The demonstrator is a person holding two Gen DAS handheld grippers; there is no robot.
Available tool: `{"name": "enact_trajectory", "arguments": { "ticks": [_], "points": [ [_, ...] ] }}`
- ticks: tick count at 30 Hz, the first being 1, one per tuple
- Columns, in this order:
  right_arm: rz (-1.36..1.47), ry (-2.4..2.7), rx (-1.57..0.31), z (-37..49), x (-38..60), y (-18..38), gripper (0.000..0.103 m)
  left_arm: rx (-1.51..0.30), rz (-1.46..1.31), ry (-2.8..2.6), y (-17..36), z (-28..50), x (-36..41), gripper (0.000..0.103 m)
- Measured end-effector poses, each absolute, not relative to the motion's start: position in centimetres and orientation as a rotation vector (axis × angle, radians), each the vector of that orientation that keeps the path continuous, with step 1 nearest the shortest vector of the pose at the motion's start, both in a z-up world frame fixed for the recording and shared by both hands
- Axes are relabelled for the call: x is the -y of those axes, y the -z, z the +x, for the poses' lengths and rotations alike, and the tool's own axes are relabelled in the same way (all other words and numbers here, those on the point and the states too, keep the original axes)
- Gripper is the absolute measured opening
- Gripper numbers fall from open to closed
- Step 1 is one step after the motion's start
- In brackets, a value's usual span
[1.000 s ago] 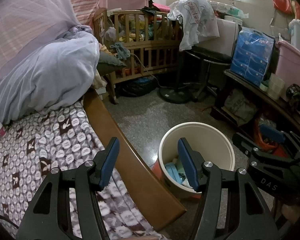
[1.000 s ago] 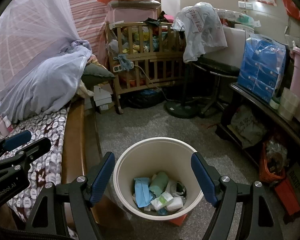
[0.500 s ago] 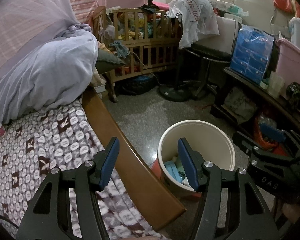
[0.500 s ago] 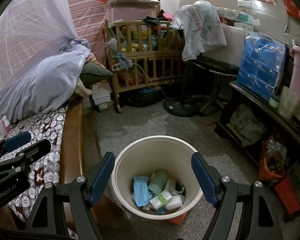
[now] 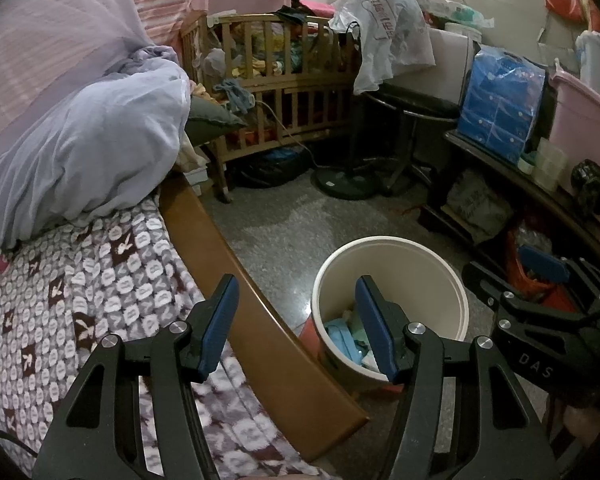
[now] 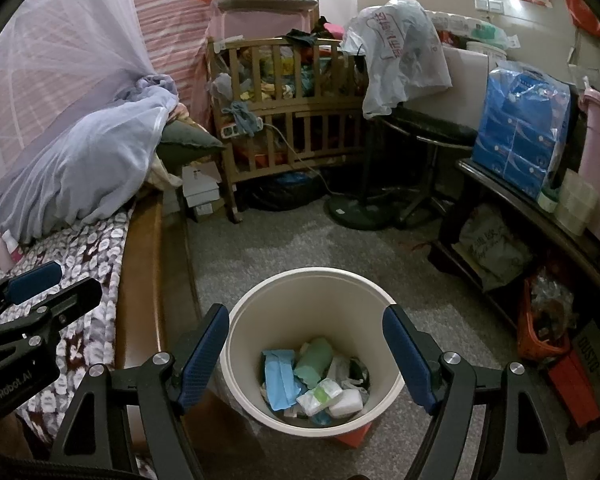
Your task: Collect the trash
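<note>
Here a round cream bin (image 6: 312, 352) stands on the grey floor (image 6: 300, 240), just beside the brown wooden edge of the bed (image 5: 220, 240). The bin is the big thing to look at. Inside it lies the trash (image 6: 316, 384): a blue folded piece, a green roll, and some white packs, all in a heap at the bottom.

The right tool (image 6: 306, 356) hangs over the bin and points down into it. Its two blue pads stand wide apart, one by each side of the rim, and nothing is between them. They do not touch the bin.

The left tool (image 5: 298, 324) is left of the bin, over the edge of the bed. Its pads are partly apart with nothing held. One pad shows in front of the bin and the other in front of the bed blanket (image 5: 80, 280), which has brown and white shapes.

Behind the bin, across the floor, stands a wooden crib (image 6: 284, 112) full of clothes. To the bin's right is a dark shelf (image 6: 520, 200) with a blue pack (image 6: 520, 124) on top. A pale quilt (image 5: 92, 148) is piled on the bed.
</note>
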State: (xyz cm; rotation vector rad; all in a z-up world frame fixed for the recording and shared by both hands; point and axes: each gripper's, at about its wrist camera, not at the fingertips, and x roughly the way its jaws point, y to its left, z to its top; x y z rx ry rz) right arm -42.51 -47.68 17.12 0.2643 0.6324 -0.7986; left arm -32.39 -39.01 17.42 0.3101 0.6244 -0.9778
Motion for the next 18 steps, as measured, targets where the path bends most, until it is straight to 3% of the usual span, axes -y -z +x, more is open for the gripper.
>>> {"name": "enact_trajectory", "arguments": {
  "ticks": [18],
  "points": [
    [0.263, 0.797, -0.645, -42.4, 47.5, -16.9, 0.077, -0.684, 0.311, 0.993, -16.7, -31.1, 38.4, 0.059]
  ]
}}
